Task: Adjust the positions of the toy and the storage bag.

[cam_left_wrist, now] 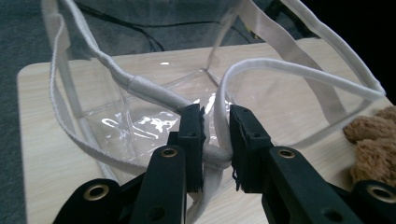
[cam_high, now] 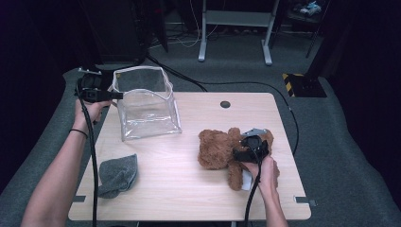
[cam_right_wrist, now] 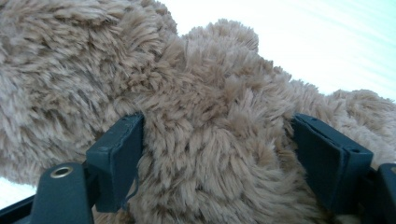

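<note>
The person's two forearms enter from the near edge of the table (cam_high: 189,189), nearest the high camera, one on each side. The left forearm runs up along the table's left edge, a dark band on the wrist, and its hand (cam_high: 90,111) holds the left hand-held gripper (cam_left_wrist: 216,135) level, pointing across at the clear bag (cam_high: 146,106).

That bag stands upright at the far left corner of the table, its mouth open and its white-taped rim wavy. In the left gripper view the jaws stand narrow, one on each side of the white rim tape (cam_left_wrist: 219,116), which runs down between them; the pads lie against the tape on both sides, so the gripper holds the bag by its rim on the side facing the left hand.

To the right of the bag and nearer the person, well apart from it, lies the brown teddy bear (cam_high: 217,149), flat on the table. The right hand (cam_high: 265,172) rests at the bear's near right side, forearm slanting in from the table's near edge, with the right hand-held gripper (cam_right_wrist: 215,140) laid over the toy. In the right gripper view its jaws stand wide, plush fur bulging between them and pressing on both pads: it grips the bear's body.

A grey cloth (cam_high: 117,175) lies crumpled on the table, nearer the person than the bag, just beside the left forearm.
</note>
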`<control>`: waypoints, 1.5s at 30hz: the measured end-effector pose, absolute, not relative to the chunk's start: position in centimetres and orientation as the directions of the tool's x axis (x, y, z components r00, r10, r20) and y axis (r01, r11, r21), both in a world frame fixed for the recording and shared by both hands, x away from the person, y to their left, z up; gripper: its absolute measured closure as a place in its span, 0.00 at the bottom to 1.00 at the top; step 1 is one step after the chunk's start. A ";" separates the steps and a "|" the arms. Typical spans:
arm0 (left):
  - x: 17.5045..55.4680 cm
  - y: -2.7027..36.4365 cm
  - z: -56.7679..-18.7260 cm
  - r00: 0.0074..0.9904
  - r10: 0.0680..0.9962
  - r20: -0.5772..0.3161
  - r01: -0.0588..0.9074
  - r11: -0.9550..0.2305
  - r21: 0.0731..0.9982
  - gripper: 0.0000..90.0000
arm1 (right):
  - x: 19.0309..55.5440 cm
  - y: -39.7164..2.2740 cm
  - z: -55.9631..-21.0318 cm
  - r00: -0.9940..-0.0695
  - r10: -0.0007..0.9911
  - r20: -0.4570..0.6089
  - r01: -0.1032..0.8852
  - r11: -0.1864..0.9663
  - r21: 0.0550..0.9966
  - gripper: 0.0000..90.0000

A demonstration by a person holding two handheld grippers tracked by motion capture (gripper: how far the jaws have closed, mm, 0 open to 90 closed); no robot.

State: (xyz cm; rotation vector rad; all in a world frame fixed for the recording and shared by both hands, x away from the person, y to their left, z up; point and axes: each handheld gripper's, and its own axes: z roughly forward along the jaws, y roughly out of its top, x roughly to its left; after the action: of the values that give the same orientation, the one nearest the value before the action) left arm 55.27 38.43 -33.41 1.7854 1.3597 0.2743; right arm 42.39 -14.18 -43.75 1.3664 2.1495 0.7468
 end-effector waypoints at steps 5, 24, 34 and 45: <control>54.8 37.2 -33.3 0.430 0.854 -0.292 0.667 -0.083 0.741 0.84 | 42.3 -14.1 -43.7 -0.375 0.920 -0.110 0.663 0.349 0.663 0.23; 51.6 32.6 -33.6 0.580 0.767 -0.274 0.613 -0.189 0.767 0.85 | 42.7 -14.5 -43.8 -0.356 0.924 -0.144 0.673 0.359 0.646 0.23; 49.7 31.2 -33.8 0.632 0.735 -0.245 0.574 -0.232 0.785 0.85 | 43.1 -15.6 -43.8 -0.346 0.926 -0.151 0.678 0.358 0.642 0.23; 48.1 31.7 -33.9 0.657 0.714 -0.242 0.563 -0.250 0.788 0.85 | 43.6 -16.5 -43.9 -0.325 0.929 -0.176 0.680 0.359 0.640 0.23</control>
State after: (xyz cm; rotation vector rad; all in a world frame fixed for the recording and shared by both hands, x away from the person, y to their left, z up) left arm 48.12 31.71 -33.86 1.9370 1.0000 0.2031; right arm 43.59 -16.47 -43.94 1.3922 2.1039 0.6299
